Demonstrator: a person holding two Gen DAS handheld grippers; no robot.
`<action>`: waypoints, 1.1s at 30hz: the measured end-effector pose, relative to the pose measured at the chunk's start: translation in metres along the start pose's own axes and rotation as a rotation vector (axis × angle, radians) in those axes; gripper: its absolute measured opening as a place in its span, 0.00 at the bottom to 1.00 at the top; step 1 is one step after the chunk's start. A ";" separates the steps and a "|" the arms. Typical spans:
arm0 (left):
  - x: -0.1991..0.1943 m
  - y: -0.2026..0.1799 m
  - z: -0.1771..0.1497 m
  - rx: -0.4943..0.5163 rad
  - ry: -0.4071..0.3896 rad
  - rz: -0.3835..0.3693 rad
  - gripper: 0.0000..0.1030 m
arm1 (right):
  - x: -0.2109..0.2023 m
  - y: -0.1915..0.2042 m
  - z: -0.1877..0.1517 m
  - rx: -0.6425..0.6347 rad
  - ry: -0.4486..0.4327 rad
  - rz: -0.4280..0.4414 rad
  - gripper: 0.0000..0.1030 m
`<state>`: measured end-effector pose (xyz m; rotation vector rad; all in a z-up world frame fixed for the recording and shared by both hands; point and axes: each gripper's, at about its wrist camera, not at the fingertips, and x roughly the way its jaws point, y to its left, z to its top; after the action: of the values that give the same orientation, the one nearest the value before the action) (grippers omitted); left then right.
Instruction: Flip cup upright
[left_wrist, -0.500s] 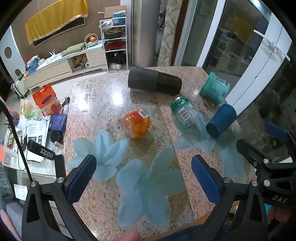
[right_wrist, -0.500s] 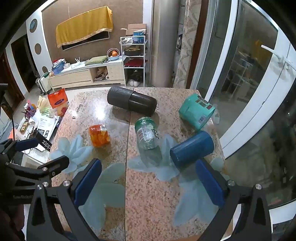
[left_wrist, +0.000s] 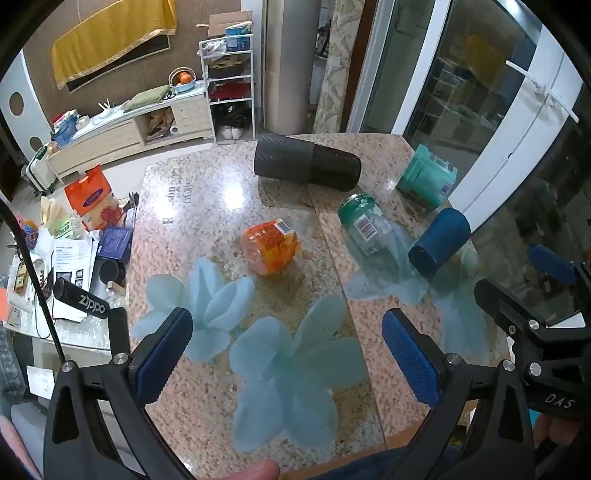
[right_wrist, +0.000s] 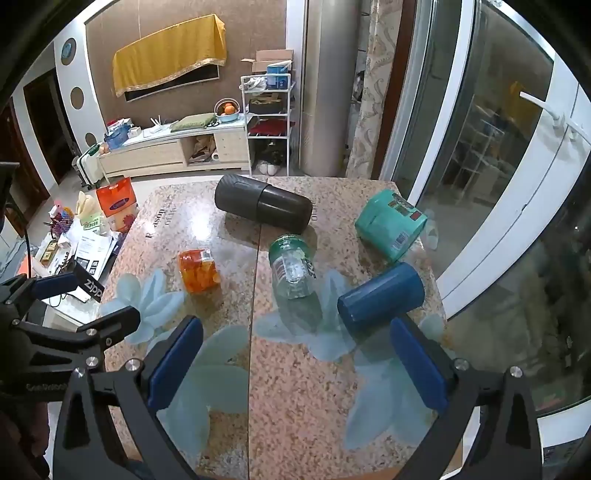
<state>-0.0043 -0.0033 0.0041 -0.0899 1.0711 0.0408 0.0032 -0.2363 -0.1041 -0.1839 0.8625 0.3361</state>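
A dark blue cup (right_wrist: 382, 297) lies on its side near the right edge of the granite table (right_wrist: 295, 387), its open mouth toward me; it also shows in the left wrist view (left_wrist: 439, 242). My right gripper (right_wrist: 295, 363) is open and empty, just short of the cup, its right finger close below the cup. My left gripper (left_wrist: 288, 354) is open and empty over the near table, well short of an orange cup (left_wrist: 270, 245) lying on its side.
A clear jar with a green lid (right_wrist: 293, 266), a long black flask (right_wrist: 264, 207) and a teal container (right_wrist: 391, 223) also lie on the table. A low side table with papers (left_wrist: 70, 266) stands to the left. A glass door (right_wrist: 498, 184) is close on the right.
Both views are almost unchanged; the grippers have shifted only slightly and stay open. No object on the table has moved.
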 end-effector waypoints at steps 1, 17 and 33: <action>0.001 -0.001 -0.001 0.000 0.000 -0.002 1.00 | 0.001 0.000 0.000 -0.002 0.000 -0.001 0.99; 0.005 0.002 0.004 -0.002 0.018 -0.019 1.00 | 0.005 -0.001 -0.001 0.008 0.015 -0.002 0.99; 0.013 0.009 0.006 -0.015 0.032 -0.036 1.00 | 0.009 0.000 -0.003 0.002 0.037 -0.012 0.99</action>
<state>0.0067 0.0061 -0.0052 -0.1244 1.1009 0.0149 0.0065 -0.2347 -0.1130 -0.1935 0.8982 0.3217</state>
